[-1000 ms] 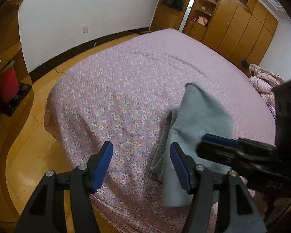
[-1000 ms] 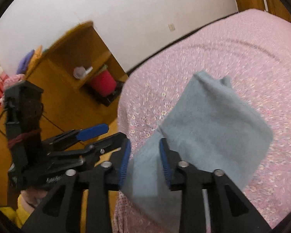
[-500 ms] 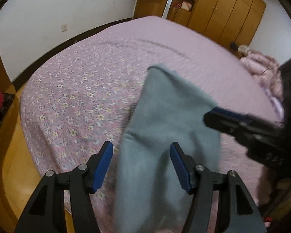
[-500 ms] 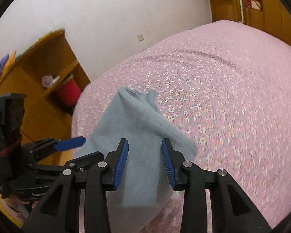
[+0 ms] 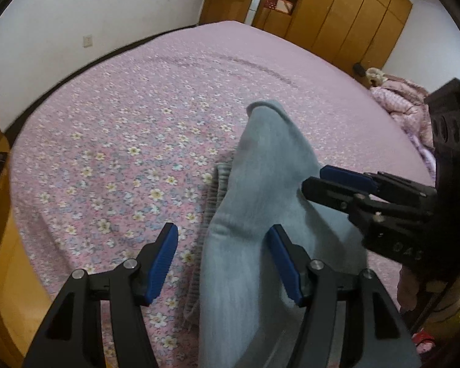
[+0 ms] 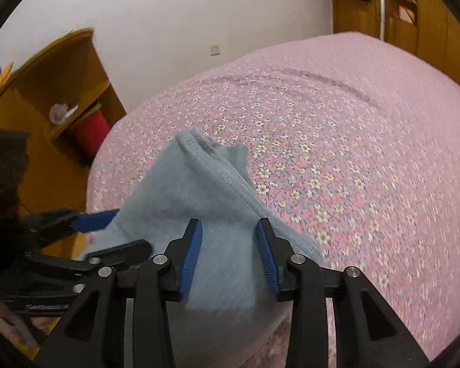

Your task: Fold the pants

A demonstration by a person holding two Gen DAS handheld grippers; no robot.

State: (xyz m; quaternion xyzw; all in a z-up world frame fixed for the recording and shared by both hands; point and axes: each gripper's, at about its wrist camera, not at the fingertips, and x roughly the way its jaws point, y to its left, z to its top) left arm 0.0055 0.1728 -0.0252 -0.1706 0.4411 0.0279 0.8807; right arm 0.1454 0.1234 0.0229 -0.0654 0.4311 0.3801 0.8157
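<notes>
Left gripper [image 5: 222, 259]: jaws spread wide, blue pads well apart. Grey pants [image 5: 260, 202] run up between the pads; fabric lies against the right-hand pad, the other pad is clear of it. No clamping visible.

Right gripper [image 6: 228, 253]: jaws at a narrower gap, with a bunch of the pants [image 6: 199, 190] filling the space between the blue pads. Cloth touches both pads; whether it is actually pinched, cannot tell.

Pants: light grey fleece, folded over on themselves, lifted into a peak above the bed [image 5: 132, 128]. Ribbed waistband edge shows along the left side in the left wrist view, lower end draped near the bed's near edge. Stitched hem visible on the upper ridge in the right wrist view.

Bed: pink floral cover, a faint curved crease across the far part.

Surroundings: wooden wardrobe [image 5: 352, 18] beyond the bed, pink quilted bundle [image 5: 404, 104] at the far right, wooden shelf unit [image 6: 55, 92] holding a red container [image 6: 90, 132] left of the bed.
</notes>
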